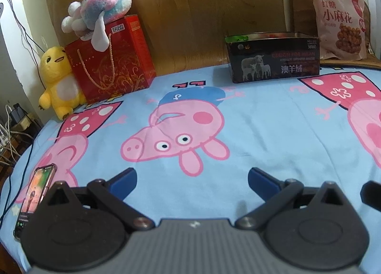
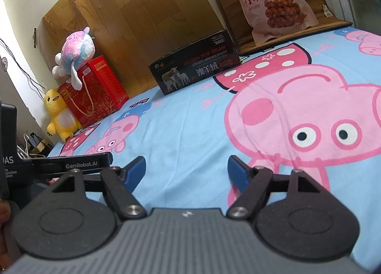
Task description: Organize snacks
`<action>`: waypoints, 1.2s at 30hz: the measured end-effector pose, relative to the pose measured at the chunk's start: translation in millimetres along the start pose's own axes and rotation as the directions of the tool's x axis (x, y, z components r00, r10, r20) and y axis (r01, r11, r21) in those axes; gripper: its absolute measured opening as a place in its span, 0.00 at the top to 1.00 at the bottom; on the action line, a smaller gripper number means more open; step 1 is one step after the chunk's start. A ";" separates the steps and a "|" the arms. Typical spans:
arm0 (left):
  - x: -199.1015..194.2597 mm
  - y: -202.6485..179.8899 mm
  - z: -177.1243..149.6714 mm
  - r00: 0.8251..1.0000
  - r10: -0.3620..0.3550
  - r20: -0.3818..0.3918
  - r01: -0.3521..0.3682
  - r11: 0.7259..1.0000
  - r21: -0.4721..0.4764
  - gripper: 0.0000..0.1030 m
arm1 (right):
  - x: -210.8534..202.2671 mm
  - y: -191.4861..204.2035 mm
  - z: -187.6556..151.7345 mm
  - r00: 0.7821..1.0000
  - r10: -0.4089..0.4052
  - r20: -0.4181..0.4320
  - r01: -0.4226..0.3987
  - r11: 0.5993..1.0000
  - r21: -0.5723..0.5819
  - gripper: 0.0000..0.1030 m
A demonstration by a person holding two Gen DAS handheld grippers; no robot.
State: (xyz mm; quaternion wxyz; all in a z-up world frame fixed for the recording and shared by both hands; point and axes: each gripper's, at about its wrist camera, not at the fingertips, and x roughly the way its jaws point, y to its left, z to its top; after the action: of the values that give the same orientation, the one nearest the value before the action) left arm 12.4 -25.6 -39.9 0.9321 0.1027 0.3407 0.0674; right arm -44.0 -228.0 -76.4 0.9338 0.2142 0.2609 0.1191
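Note:
A pink snack bag [image 1: 340, 21] [image 2: 271, 0] printed with fried twists leans at the far right on a brown mat. A black open-top box [image 1: 273, 58] [image 2: 195, 64] with sheep on its side stands on the bed in front of the wooden board. In the left wrist view my left gripper [image 1: 192, 182] hovers low over the blue cartoon bedsheet [image 1: 262, 119], open, nothing between its blue pads. My right gripper [image 2: 186, 170] is likewise open and empty over the sheet [image 2: 181, 131], well short of the box and bag.
A red gift bag [image 1: 112, 59] [image 2: 92, 90] with a pastel plush [image 1: 104, 4] on top and a yellow plush [image 1: 57, 78] [image 2: 58, 114] beside it stand at the far left. A phone [image 1: 35, 197] lies near the bed's left edge. The other gripper's body [image 2: 47, 169] shows at left.

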 end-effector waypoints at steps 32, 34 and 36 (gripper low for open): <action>67.0 -64.8 42.6 0.986 -0.156 0.056 0.157 0.988 -0.001 0.01 | 28.6 -35.4 55.4 0.821 -0.343 0.456 0.448 0.883 -0.141 0.00; 65.2 -66.2 41.1 0.986 -0.151 0.064 0.152 0.988 0.003 0.04 | 30.2 -29.5 53.7 0.793 -0.384 0.474 0.501 0.853 -0.147 0.00; 62.1 -68.7 38.8 0.988 -0.138 0.077 0.137 0.990 0.013 0.04 | 35.7 -27.2 55.4 0.781 -0.422 0.461 0.538 0.829 -0.152 0.00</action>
State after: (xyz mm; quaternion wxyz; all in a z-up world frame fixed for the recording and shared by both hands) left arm 88.4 -85.7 -65.8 0.9466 0.0850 0.3109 -0.0022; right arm 18.7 -258.7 -61.8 0.9862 0.0277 0.0873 -0.1376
